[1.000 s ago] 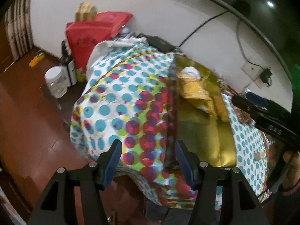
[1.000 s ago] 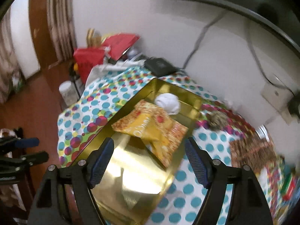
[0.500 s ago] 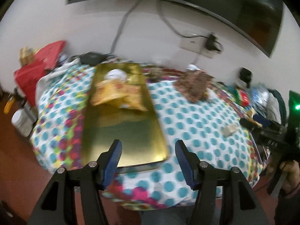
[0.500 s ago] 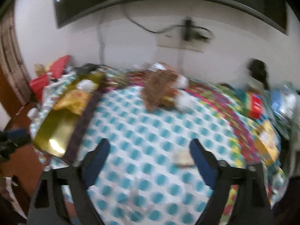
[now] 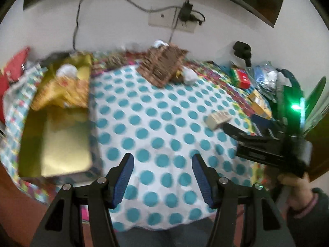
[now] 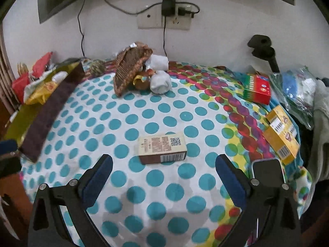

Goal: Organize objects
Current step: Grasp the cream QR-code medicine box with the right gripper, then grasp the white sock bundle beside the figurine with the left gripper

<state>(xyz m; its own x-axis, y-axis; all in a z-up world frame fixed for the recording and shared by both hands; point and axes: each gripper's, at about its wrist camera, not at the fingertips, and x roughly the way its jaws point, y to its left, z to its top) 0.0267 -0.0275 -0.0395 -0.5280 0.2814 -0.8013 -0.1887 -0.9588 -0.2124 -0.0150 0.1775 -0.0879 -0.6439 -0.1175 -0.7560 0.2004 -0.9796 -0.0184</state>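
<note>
Hovering right gripper (image 6: 163,169) (fingers apart) near small box (image 6: 161,147).

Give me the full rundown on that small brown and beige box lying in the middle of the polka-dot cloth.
The small box is a cardboard carton lying flat on its broad side on the polka-dot cloth. Its beige top face carries brown printed text and a QR code near the right end; the side facing the camera is dark brown with a barcode strip. It looks closed and undamaged. Nothing touches it except the cloth. It sits ahead of the open right gripper, between its fingers' line.
</note>
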